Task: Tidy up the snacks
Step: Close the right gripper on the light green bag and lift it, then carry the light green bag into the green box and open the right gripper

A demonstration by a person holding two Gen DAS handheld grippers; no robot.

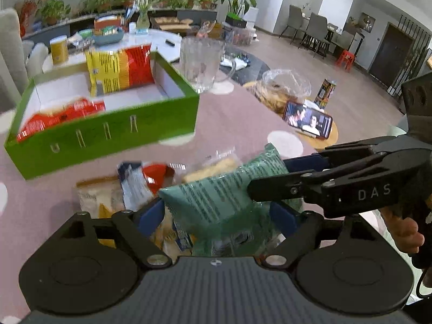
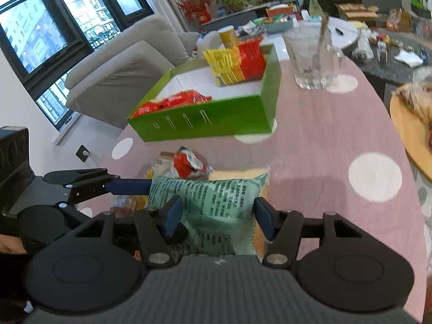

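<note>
1. The pink tabletop with white dots (image 1: 229,113) (image 2: 324,140) spreads out ahead of both of your hand-held grippers.
2. The green rectangular cardboard box with a white inside (image 1: 108,135) (image 2: 216,124) sits beyond the grippers, ahead and to the left of your left one. It holds a red-and-yellow snack bag (image 1: 121,67) (image 2: 237,62) standing at its far side and a flat red packet (image 1: 62,116) (image 2: 172,102) near its front wall.
3. The clear glass mug with a handle (image 1: 202,64) (image 2: 313,56) stands past the box, off to its right.
4. The pale green printed plastic snack bag (image 1: 216,194) (image 2: 216,205) lies between the two fingers of each gripper, on top of a loose heap of other packets (image 1: 129,189) (image 2: 186,162).
5. Your left hand-held gripper (image 1: 216,213) has its blue pads on either side of the green bag; whether they press on it you cannot tell from here.
6. Your right hand-held gripper (image 2: 216,213) (image 1: 270,175) straddles the same bag from the right, its pads against the bag's edges; a firm grip cannot be confirmed.
</note>
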